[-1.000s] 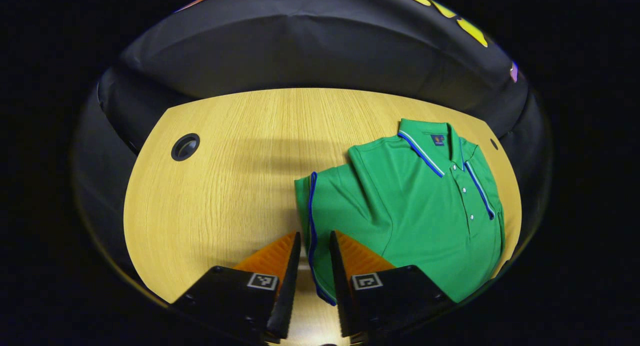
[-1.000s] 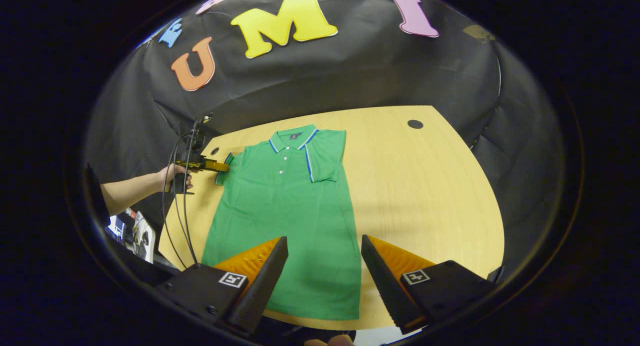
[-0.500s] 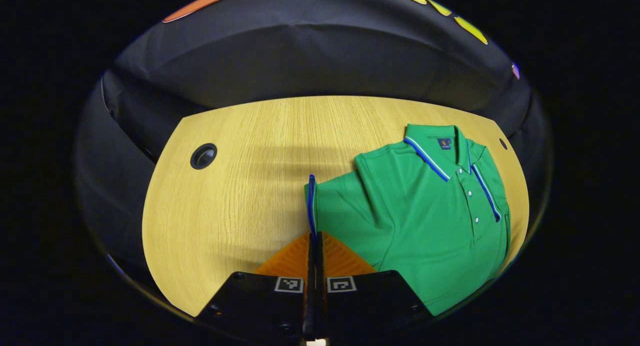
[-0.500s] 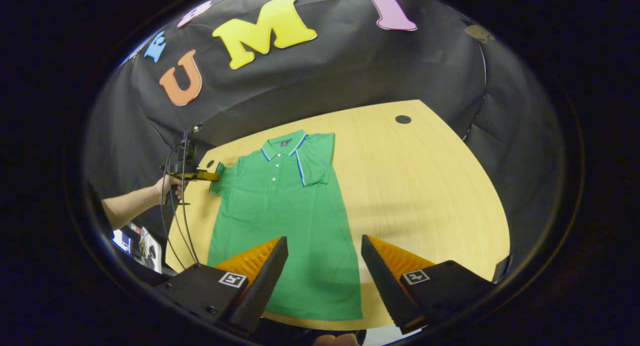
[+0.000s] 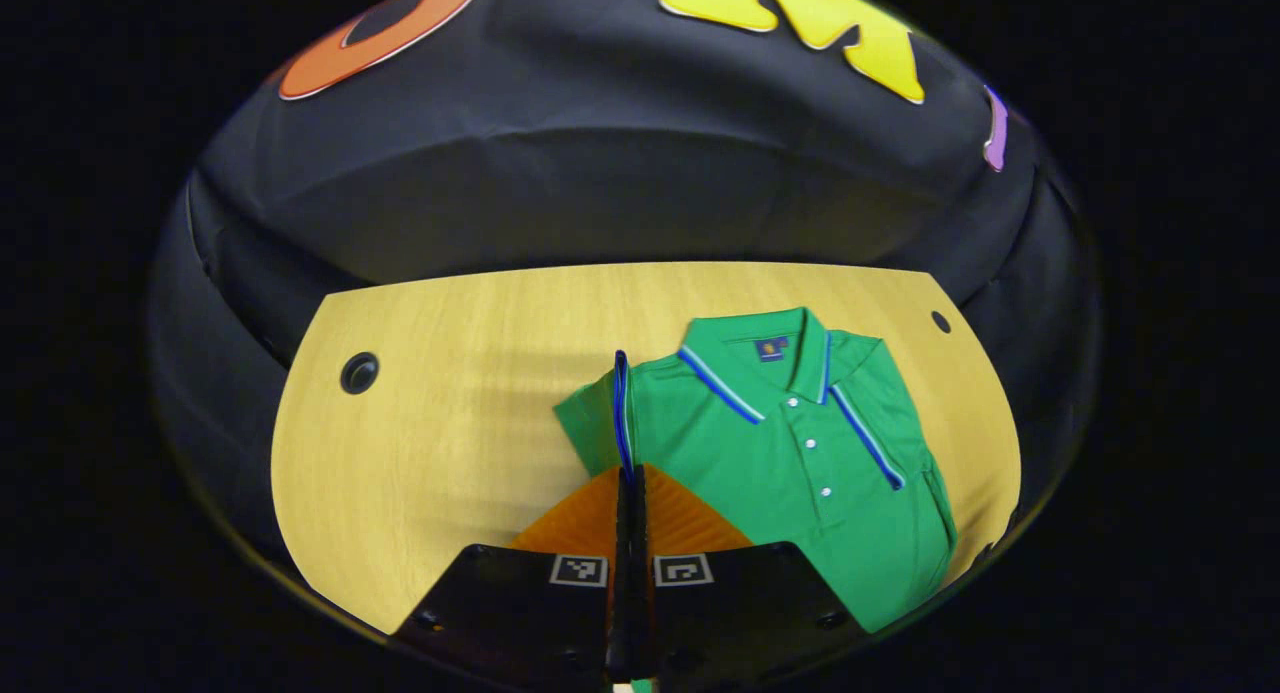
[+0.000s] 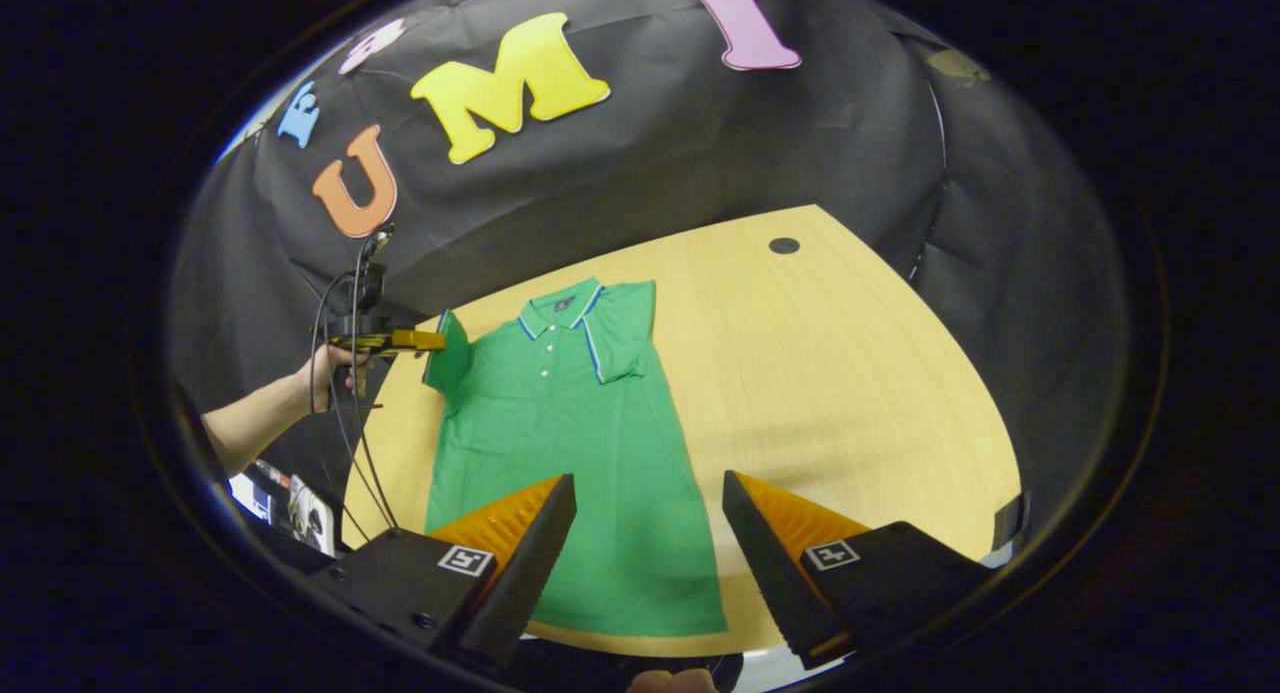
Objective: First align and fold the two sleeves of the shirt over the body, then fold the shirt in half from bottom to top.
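the green polo shirt [image 6: 575, 443] is lying face up on the wooden table [image 6: 850, 393]; in the right gripper view its long axis is running from hem at 6 o'clock to collar [image 6: 560, 308] at 12 o'clock, pointing toward the booth wall; the sleeve at 1 o'clock [image 6: 625, 328] is lying folded over the chest; the other sleeve [image 6: 447, 351], at 10 o'clock, is standing up off the table, pinched by its blue-trimmed cuff [image 5: 621, 408]; the left gripper [image 5: 630, 488] is squeezing that cuff with its fingers pressed together, held by a hand [image 6: 330, 373]; the right gripper [image 6: 648, 518] is hovering over the hem with its fingers spread wide, gripping nothing.
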`<state>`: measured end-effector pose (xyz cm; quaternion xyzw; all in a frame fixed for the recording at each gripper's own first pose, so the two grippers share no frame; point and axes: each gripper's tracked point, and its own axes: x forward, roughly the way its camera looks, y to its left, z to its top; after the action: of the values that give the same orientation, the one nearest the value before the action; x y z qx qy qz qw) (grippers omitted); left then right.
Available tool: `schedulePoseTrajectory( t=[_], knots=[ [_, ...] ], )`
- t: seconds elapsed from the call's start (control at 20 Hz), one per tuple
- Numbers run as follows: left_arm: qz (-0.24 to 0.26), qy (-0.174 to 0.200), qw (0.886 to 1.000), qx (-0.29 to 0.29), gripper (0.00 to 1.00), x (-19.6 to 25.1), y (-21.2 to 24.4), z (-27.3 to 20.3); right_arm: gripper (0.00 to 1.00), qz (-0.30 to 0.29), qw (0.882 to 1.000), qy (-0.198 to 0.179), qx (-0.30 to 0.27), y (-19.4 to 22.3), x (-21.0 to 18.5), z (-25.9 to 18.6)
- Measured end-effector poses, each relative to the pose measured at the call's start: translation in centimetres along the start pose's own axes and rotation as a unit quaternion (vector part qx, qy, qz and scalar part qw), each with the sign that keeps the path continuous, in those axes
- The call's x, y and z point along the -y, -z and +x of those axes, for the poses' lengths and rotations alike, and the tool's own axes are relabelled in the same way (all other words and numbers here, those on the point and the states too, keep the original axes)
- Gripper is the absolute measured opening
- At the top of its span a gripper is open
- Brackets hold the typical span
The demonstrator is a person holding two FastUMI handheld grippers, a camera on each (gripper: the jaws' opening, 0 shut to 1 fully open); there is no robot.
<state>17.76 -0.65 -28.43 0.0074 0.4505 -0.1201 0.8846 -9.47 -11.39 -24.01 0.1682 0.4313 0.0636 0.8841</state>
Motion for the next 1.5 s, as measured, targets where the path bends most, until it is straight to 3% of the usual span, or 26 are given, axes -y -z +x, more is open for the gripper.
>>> schedulePoseTrajectory(
  t=[0.1,0.2,0.4,0.65,0.95,1.2,1.3,1.5],
  knots=[
    [0.015,0.039,0.999,-0.012,0.03,3.5,0.3,0.0,0.96,0.003,1.0,0.004,0.005,0.0,0.4,-0.6],
    [0.025,0.055,0.998,-0.012,0.07,4.7,-0.1,-0.7,0.96,0.007,1.0,0.007,0.009,0.1,0.9,-1.0],
    [0.021,0.05,0.998,0.008,0.96,5.4,-0.6,-2.1,0.96,0.007,1.0,0.007,0.014,0.2,1.1,-1.4],
    [-0.012,0.036,0.999,0.035,0.99,4.1,0.5,-6.5,0.96,-0.04,0.999,0.011,0.012,0.0,0.4,-1.2],
    [-0.03,0.04,0.998,0.049,0.99,3.1,6.6,-13.0,0.97,-0.109,0.994,0.007,0.001,1.1,-1.3,-1.0],
    [-0.022,0.04,0.999,0.027,0.99,3.7,15.7,-16.4,0.98,-0.158,0.987,0.024,-0.031,4.5,-0.2,-0.7],
    [-0.008,0.032,0.999,0.001,0.99,3.7,20.6,-16.8,0.98,-0.188,0.979,0.052,-0.052,6.4,1.5,-0.4],
    [-0.001,0.022,0.998,-0.063,0.99,3.6,29.6,-18.4,0.98,-0.205,0.972,0.069,-0.097,10.2,3.2,-0.6]
  ],
)
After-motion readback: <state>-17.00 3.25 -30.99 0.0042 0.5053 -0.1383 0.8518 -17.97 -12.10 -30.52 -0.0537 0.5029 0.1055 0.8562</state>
